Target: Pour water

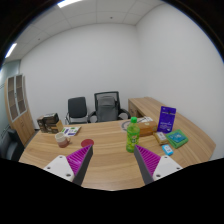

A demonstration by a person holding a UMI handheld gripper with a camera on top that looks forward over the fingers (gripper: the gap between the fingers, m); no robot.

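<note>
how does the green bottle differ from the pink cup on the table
The green bottle is tall and slim with a yellow cap; the pink cup is short, squat and has no cap. The green bottle stands ahead of the right finger, the pink cup ahead of the left. Both stand upright on the wooden table, beyond the gripper, whose jaws are open and hold nothing.

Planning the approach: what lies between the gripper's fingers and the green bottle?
In the gripper view, only bare wooden table lies between the open gripper and the green bottle; the pink cup stands off to the side.
</note>
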